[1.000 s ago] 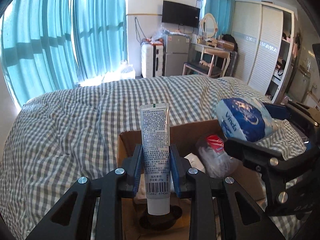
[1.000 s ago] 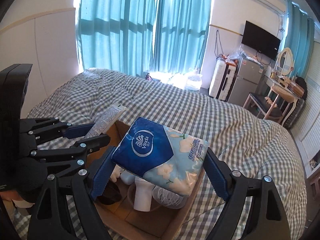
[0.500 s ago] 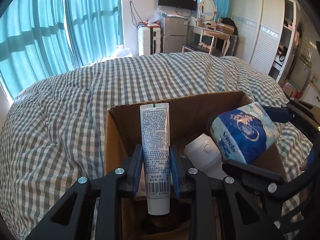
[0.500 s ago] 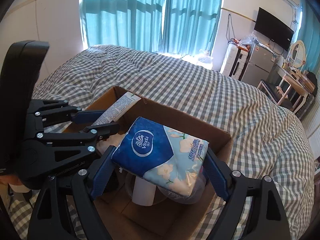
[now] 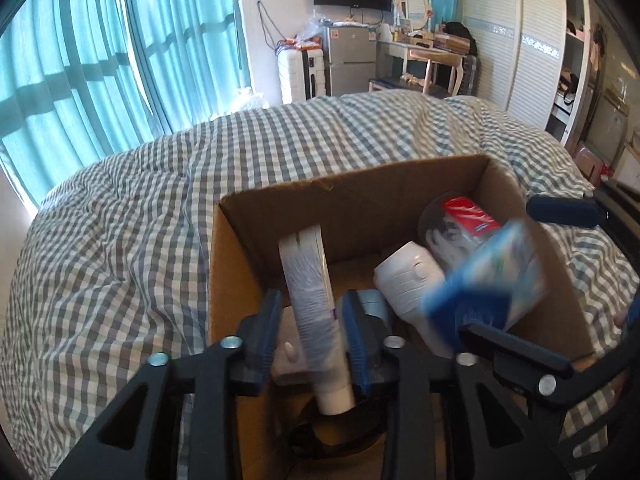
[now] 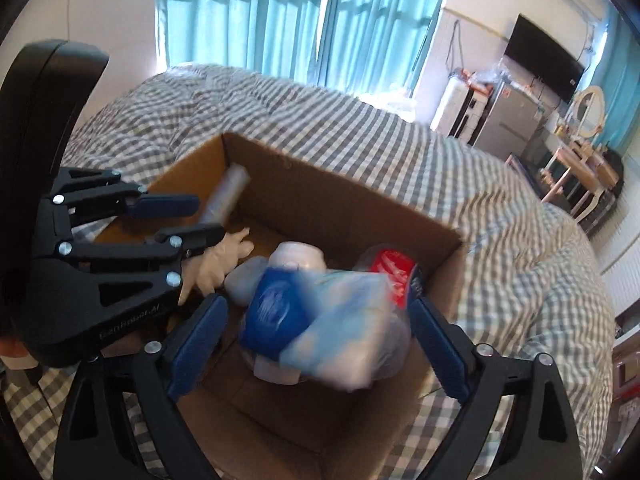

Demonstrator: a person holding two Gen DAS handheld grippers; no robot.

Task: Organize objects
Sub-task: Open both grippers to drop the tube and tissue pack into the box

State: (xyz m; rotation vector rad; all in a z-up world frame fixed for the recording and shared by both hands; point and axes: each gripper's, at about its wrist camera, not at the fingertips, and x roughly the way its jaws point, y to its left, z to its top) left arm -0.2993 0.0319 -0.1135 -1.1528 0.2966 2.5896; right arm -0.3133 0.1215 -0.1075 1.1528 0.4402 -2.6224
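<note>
A brown cardboard box (image 5: 352, 200) sits on the checked bed; it also shows in the right wrist view (image 6: 344, 200). My left gripper (image 5: 310, 340) is open over the box, and the white tube (image 5: 310, 300) drops blurred between its fingers, tilted. In the right wrist view the tube (image 6: 226, 196) leans in the box's far left corner. My right gripper (image 6: 316, 344) is open, and the blue tissue pack (image 6: 316, 320) falls blurred between its fingers. The pack (image 5: 488, 284) also shows in the left wrist view.
Inside the box lie a white bottle (image 5: 408, 280), a clear bag with a red label (image 5: 460, 224), a beige glove (image 6: 220, 264) and a dark bowl (image 5: 332, 436). The checked duvet (image 5: 140, 240) surrounds the box. Curtains, a fridge and a dresser stand behind.
Both grippers have lowered over the box and opened. The tube has slipped free of the left fingers and the tissue pack has dropped from the right fingers; both are blurred in motion.
</note>
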